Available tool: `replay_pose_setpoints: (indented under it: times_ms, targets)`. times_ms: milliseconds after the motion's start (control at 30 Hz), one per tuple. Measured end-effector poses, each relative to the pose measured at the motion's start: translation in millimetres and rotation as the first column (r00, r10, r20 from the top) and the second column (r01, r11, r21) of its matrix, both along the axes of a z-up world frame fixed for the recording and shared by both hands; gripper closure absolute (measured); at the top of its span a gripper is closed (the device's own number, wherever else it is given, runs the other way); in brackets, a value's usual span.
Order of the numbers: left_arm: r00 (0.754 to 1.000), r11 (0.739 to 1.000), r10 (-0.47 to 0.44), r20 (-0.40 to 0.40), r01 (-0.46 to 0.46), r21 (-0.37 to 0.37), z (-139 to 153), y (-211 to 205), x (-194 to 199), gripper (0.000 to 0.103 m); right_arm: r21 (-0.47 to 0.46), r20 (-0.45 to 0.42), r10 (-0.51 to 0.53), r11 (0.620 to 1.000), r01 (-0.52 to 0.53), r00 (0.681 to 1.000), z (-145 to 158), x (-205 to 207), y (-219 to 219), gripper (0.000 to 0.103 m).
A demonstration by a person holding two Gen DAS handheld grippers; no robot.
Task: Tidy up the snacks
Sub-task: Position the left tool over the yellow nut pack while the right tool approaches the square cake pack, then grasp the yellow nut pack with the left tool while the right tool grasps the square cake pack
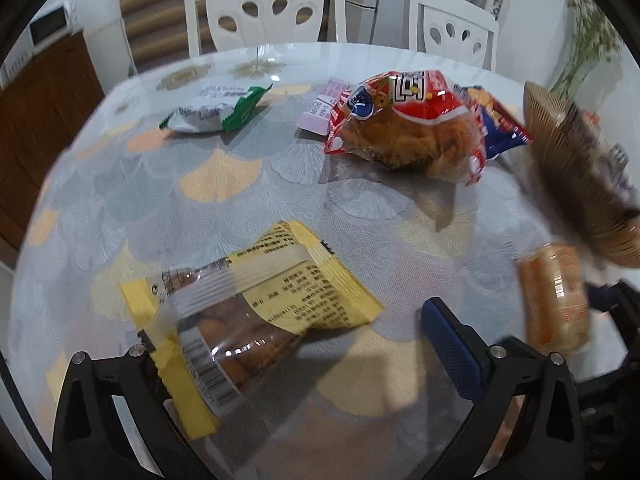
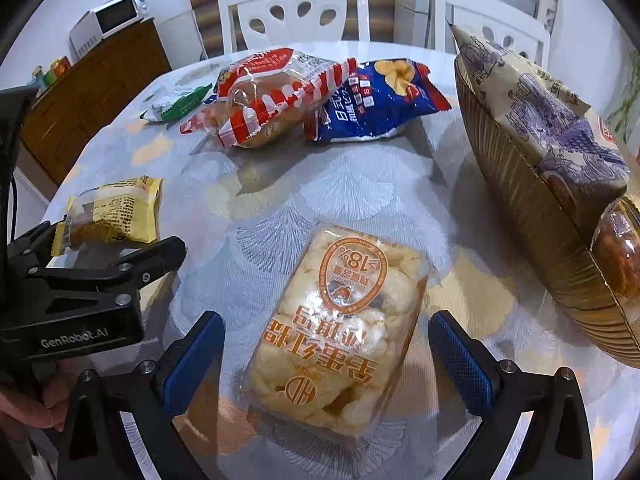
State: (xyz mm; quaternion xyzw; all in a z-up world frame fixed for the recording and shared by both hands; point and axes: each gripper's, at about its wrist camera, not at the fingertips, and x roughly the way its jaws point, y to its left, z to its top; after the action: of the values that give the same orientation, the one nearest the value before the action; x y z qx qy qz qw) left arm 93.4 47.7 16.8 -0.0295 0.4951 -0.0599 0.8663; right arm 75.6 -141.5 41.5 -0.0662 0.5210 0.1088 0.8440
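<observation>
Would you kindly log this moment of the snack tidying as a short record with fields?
surface: round table with leaf-pattern cloth
left gripper: fingers apart, astride the yellow-edged snack pack
right gripper: fingers apart, either side of the orange-print rice snack pack
basket: woven, at right, already holds a purple-print bag
loose snacks: red-striped bread bag, blue bag, green-and-white packet

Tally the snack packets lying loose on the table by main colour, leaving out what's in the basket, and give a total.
Yellow packet: 1
Green and white packet: 1
Pink packet: 1
Red and white bread bag: 1
Blue chip bag: 1
Orange-print puffed snack pack: 1
Total: 6
</observation>
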Motion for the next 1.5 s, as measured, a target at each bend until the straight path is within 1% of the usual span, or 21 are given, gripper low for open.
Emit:
replay_pose_setpoints:
  times_ms: [33,67,100,133,167,300,533,667,933,1000,1033,1100,1167,1200,1233,1267,1300,1333,1367,1400,1500]
  targets:
    - [1.0,1.0,0.013,0.011,-0.013,-0.024,4,5,-2,0.043,-0.005,0.007,-0.004,1.0,0.004,1.0,4,-1,-1,0.029]
    - [1.0,0.999,0.019,0.02,-0.019,-0.035,6,8,-4,0.06,0.007,0.012,0.002,1.0,-0.002,1.0,7,-2,-3,0.049]
    - [1.0,0.998,0.01,0.007,-0.01,-0.066,7,13,-3,0.07,0.025,0.003,0.014,1.0,-0.014,1.0,10,-2,-3,0.05]
    - [1.0,0.998,0.015,0.003,-0.015,-0.067,7,16,-4,0.072,0.044,-0.006,0.023,0.999,-0.023,1.0,11,-3,-4,0.051]
    - [1.0,0.997,0.016,-0.002,-0.016,-0.072,8,18,-5,0.072,0.062,-0.013,0.027,0.998,-0.026,1.0,11,-4,-5,0.051]
    - [1.0,0.996,0.021,-0.006,-0.021,-0.085,9,20,-12,0.073,0.075,-0.026,0.034,0.997,-0.032,0.999,11,-9,-4,0.051]
    - [1.0,0.995,0.024,-0.013,-0.026,-0.101,11,19,-29,0.075,0.16,-0.06,0.025,0.987,-0.015,0.998,12,-19,-16,0.051]
    - [1.0,0.993,0.031,0.001,-0.03,-0.114,17,19,-38,0.078,0.19,-0.069,0.033,0.981,-0.02,0.997,17,-30,-18,0.051]
    - [0.997,0.987,0.048,0.053,-0.039,-0.154,35,22,-47,0.079,0.211,-0.022,0.094,0.974,-0.088,0.995,36,-40,-10,0.052]
    - [0.997,0.984,0.055,0.055,-0.045,-0.175,37,25,-50,0.08,0.211,-0.018,0.098,0.973,-0.092,0.995,39,-43,-11,0.052]
    - [0.997,0.981,0.057,0.057,-0.045,-0.187,38,27,-52,0.082,0.213,-0.017,0.098,0.973,-0.092,0.995,39,-42,-11,0.052]
    - [0.996,0.98,0.052,0.07,-0.038,-0.194,43,27,-55,0.082,0.221,-0.014,0.099,0.971,-0.093,0.995,42,-43,-13,0.052]
    - [0.995,0.985,0.053,0.08,-0.039,-0.168,45,26,-56,0.081,0.225,-0.007,0.097,0.97,-0.093,0.995,45,-45,-15,0.052]
    - [0.996,0.988,0.061,0.071,-0.05,-0.147,45,25,-54,0.077,0.227,-0.007,0.094,0.97,-0.09,0.996,47,-45,-17,0.052]
    - [0.997,0.988,0.064,0.05,-0.056,-0.144,43,25,-52,0.065,0.229,-0.008,0.091,0.969,-0.086,0.996,47,-45,-19,0.052]
    - [0.998,0.987,0.064,0.019,-0.06,-0.147,41,25,-48,0.059,0.234,-0.01,0.085,0.969,-0.081,0.996,48,-44,-20,0.052]
    - [0.998,0.987,0.063,-0.003,-0.063,-0.147,39,26,-45,0.034,0.238,-0.012,0.078,0.968,-0.073,0.997,48,-44,-23,0.052]
    - [0.996,0.988,0.072,-0.045,-0.077,-0.134,36,26,-41,0.014,0.244,-0.015,0.071,0.968,-0.066,0.997,48,-43,-25,0.052]
    - [0.994,0.989,0.084,-0.066,-0.092,-0.118,33,27,-39,0.01,0.247,-0.017,0.066,0.967,-0.06,0.998,48,-43,-27,0.052]
    - [0.992,0.988,0.102,-0.078,-0.11,-0.107,30,29,-38,0.01,0.252,-0.021,0.058,0.967,-0.051,0.998,48,-43,-30,0.052]
    - [0.987,0.984,0.126,-0.1,-0.137,-0.116,24,34,-35,0.01,0.257,-0.034,0.042,0.966,-0.032,0.999,46,-43,-37,0.052]
